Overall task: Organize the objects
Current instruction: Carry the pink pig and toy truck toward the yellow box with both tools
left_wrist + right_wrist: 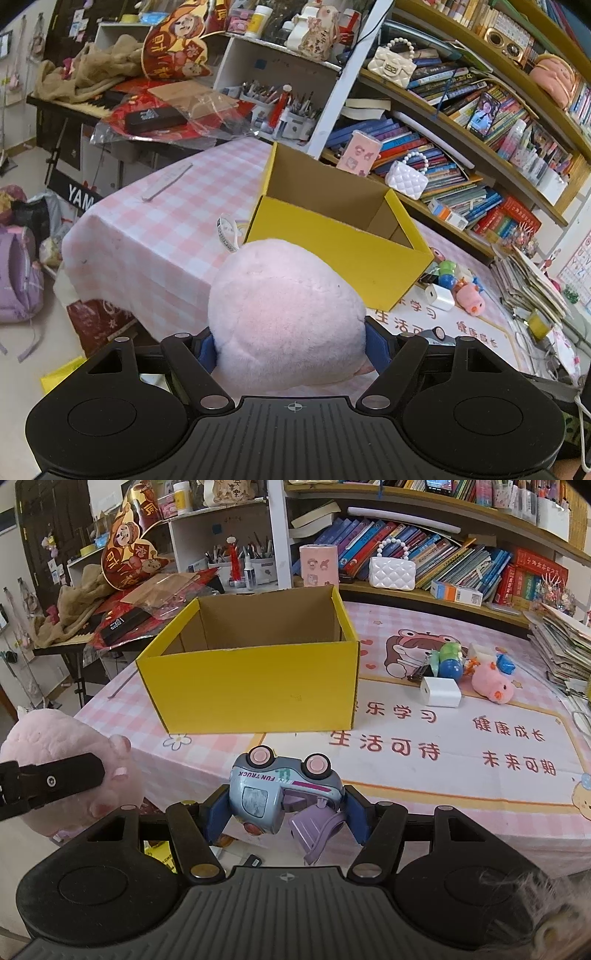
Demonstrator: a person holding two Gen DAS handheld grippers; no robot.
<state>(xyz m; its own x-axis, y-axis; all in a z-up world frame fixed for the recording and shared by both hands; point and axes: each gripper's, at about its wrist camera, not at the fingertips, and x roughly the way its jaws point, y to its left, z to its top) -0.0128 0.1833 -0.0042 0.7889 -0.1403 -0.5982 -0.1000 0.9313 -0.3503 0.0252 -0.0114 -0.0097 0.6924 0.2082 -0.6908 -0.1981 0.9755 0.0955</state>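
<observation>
Tongs on both hands are loaded. The left tongs [290, 347] are clamped around a pink plush toy [284, 314], their blue pads pressed into its sides, and hold it in the air off the tabletop's near left corner. The right tongs [282, 812] grip a grey-blue toy truck [284, 788] that hangs upside down, pink wheels up and a lilac scoop dangling below, just off the near edge of the tabletop [461, 786]. A yellow cardboard box [251, 686] stands open and empty on the pink checked cloth towards the left side, a short way in from the near edge. To its right, towards the tabletop's right side, lie a white charger [441, 691], a small pink pig [493, 686], a green-and-blue figure [448, 661] and a black binder clip [419, 672], bunched close together.
</observation>
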